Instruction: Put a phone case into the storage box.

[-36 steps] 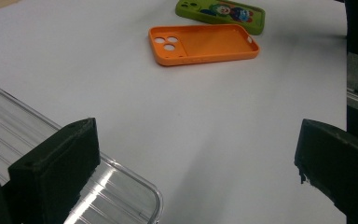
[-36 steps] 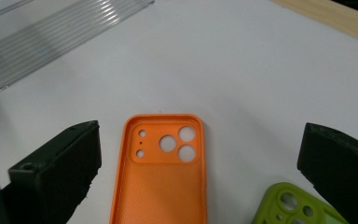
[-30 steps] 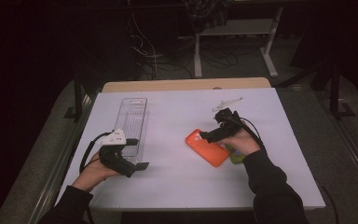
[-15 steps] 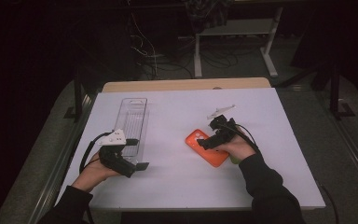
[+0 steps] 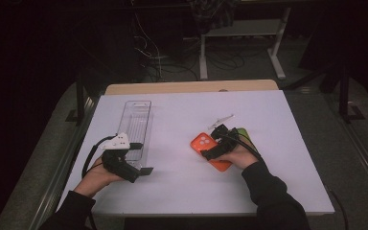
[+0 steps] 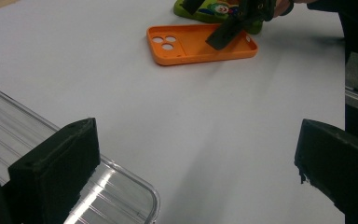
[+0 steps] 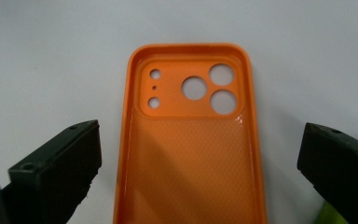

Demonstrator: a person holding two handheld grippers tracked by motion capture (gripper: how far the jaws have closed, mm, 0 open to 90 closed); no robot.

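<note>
Right gripper view: right gripper (image 7: 200, 154), released, straddles the orange phone case (image 7: 191, 140) mid-frame; clench squarely on both long rims.

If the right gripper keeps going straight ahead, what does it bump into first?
Probably the orange phone case. The right gripper is open, its jaws either side of the case lying hollow side up on the white table. How far above it sits is unclear.

Readable text, labels, brands, numbers, signs: none. Orange phone case (image 7: 189, 140): plain inside, no lettering or logo. Green phone case (image 6: 216, 10): a printed cartoon figure, no legible words. Clear plastic tray (image 5: 136, 125): unmarked. White table top (image 5: 268, 191): unmarked.
</note>
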